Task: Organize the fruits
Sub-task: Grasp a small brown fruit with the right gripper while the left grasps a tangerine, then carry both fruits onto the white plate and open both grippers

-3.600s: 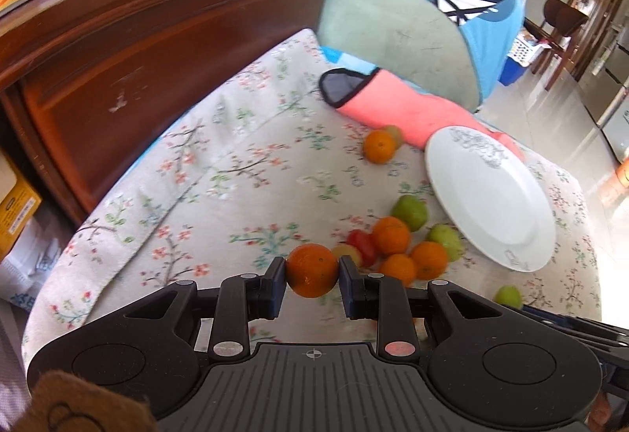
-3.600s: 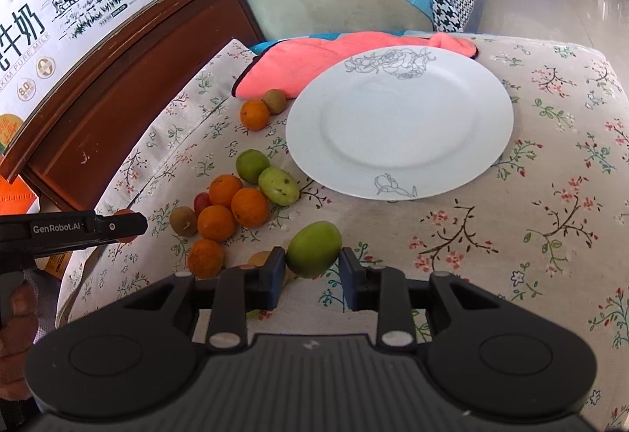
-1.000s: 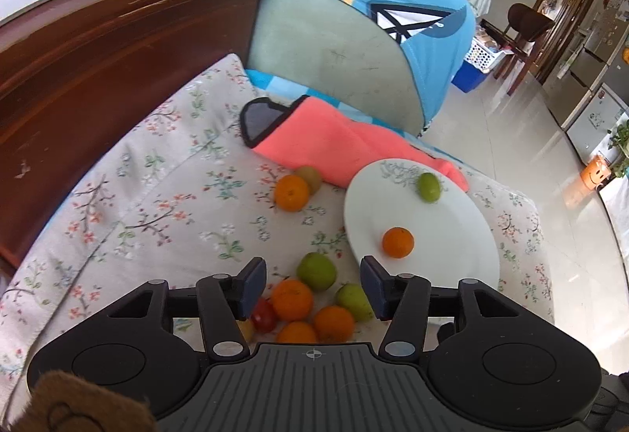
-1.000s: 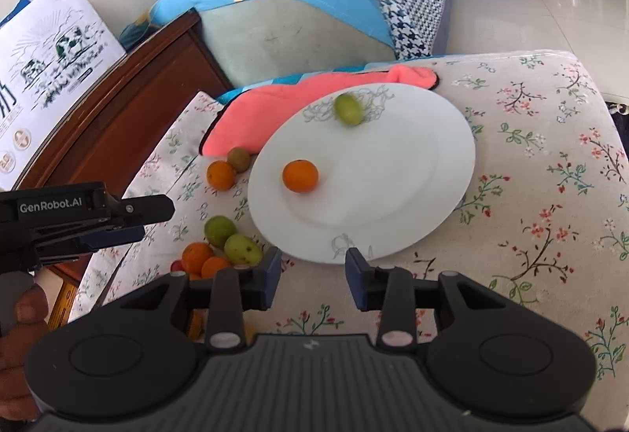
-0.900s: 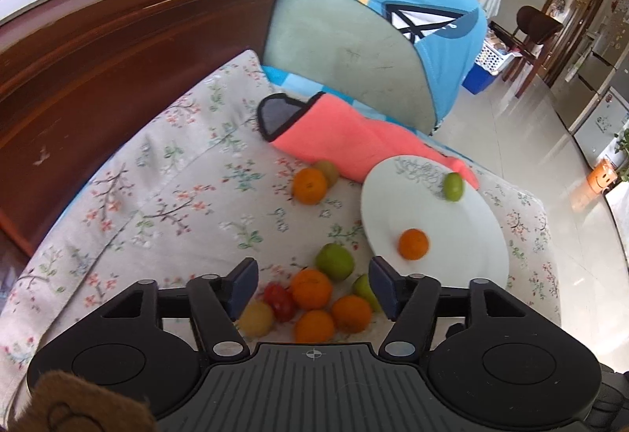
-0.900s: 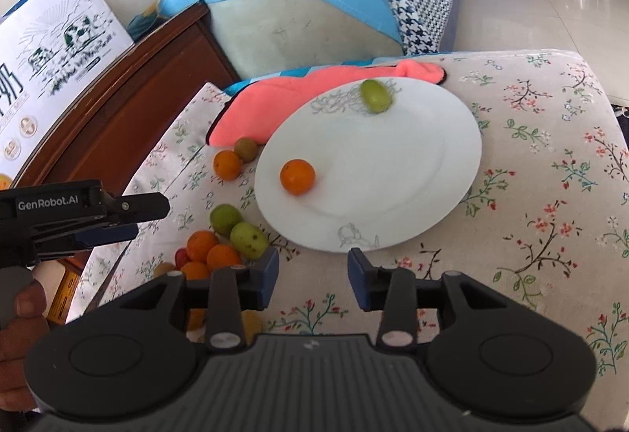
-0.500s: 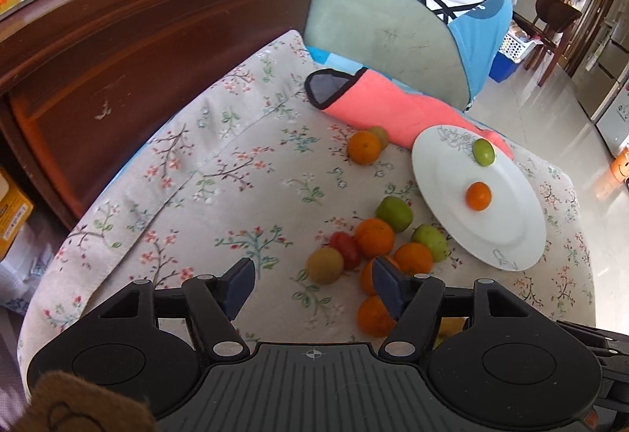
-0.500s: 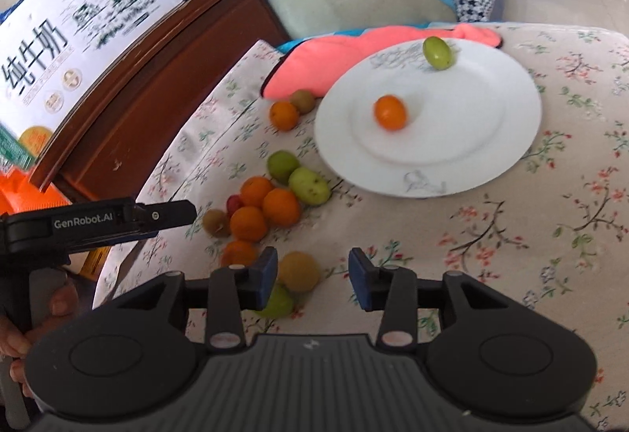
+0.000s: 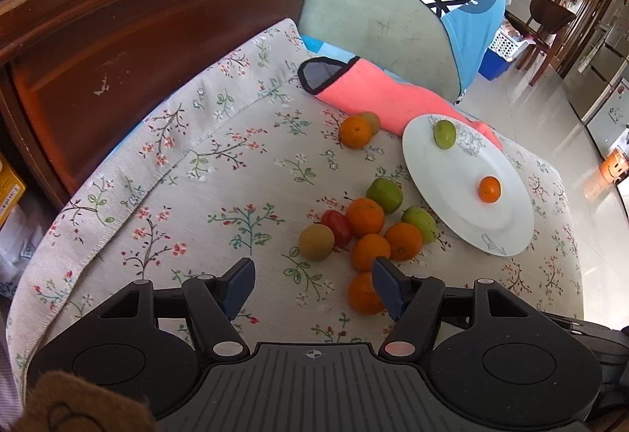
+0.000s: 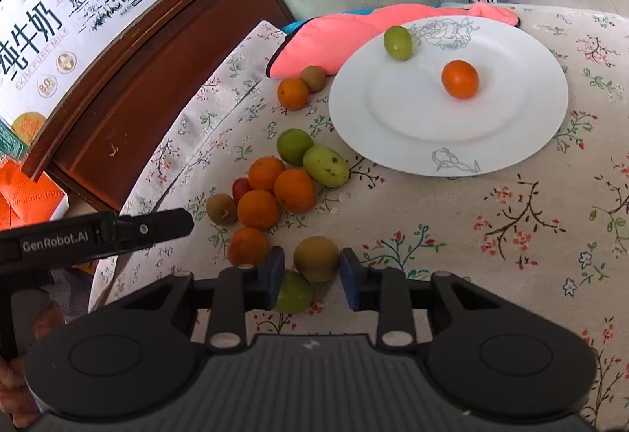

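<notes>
Since the earlier frames, both loads have left the jaws: the orange (image 10: 460, 79) once in the left gripper (image 9: 312, 271) and the green fruit (image 10: 398, 43) once in the right gripper (image 10: 311, 258) now lie apart on the plate (image 10: 452, 141), the green one at its 11 o'clock rim, the orange right of centre. Both tools have swung back toward the heap (image 9: 365, 217).

Seen from the right wrist, the right gripper's jaws have just been closing with a brown fruit (image 10: 316, 259) between them, and they now clench it on the floral cloth (image 10: 491, 219). A second green one (image 10: 293, 292) lies just behind the left finger, at 7 o'clock of the brown fruit. The plate sits at 1 o'clock of this tool, the heap at 11 o'clock.

From the left wrist, the left gripper's jaws have just been opening and stand released, nothing between the pads. One loose orange (image 9: 363, 294) sits partly behind the right finger; the heap lies at 1 o'clock, the plate further off at 2 o'clock, its far edge over a pink cloth (image 9: 373, 90).
</notes>
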Motion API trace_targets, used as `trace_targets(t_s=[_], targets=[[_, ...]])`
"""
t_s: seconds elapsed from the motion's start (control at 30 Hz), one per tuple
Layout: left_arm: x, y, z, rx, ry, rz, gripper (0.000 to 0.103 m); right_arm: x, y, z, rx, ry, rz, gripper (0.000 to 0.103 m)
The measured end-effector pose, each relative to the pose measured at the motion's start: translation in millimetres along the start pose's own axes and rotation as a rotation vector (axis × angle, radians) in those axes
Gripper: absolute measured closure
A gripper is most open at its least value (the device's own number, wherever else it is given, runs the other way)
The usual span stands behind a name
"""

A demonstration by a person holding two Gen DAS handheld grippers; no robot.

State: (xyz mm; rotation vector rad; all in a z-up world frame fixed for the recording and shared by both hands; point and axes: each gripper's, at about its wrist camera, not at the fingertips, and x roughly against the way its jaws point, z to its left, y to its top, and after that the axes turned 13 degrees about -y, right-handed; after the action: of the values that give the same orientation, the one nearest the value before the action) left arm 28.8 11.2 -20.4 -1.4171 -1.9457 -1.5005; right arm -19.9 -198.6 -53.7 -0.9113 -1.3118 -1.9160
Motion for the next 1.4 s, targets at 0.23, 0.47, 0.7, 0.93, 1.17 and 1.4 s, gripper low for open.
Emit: trace_targets(t_s=[0.23,0.47,0.7,0.93,1.17,1.4], targets=[[-8.1,-3.8,-3.4,0.003,-0.004,0.03,0.038,3.0,3.2,-3.9,-0.028,-0.016,-0.009,0.081],[-21.8,-9.7,-14.0,-0.02,-0.017,0.07,0.039,13.6,11.9,-16.7,-0.062,-0.086,-0.054,0.081],[-41.0,-15.1,-21.9,-0.033,0.009,0.1,0.04,7.2,10.2,-20.3,-0.078,-0.089,-0.023,0.078],[-47.2,-14.7,-26.4,-0.06,0.038,0.089,0.041,6.2,8.8,-21.9,-0.097,-0.071,-0.005,0.077],[-46.7,-18.2,-31.1,-0.111,0.063,0.066,0.064,3.7,7.3,-21.3,-0.092,-0.078,0.008,0.075],[-46.5,-19.9,-32.6,-0.119,0.034,0.062,0.072,2.6,6.0,-17.4,-0.062,-0.086,0.004,0.075]])
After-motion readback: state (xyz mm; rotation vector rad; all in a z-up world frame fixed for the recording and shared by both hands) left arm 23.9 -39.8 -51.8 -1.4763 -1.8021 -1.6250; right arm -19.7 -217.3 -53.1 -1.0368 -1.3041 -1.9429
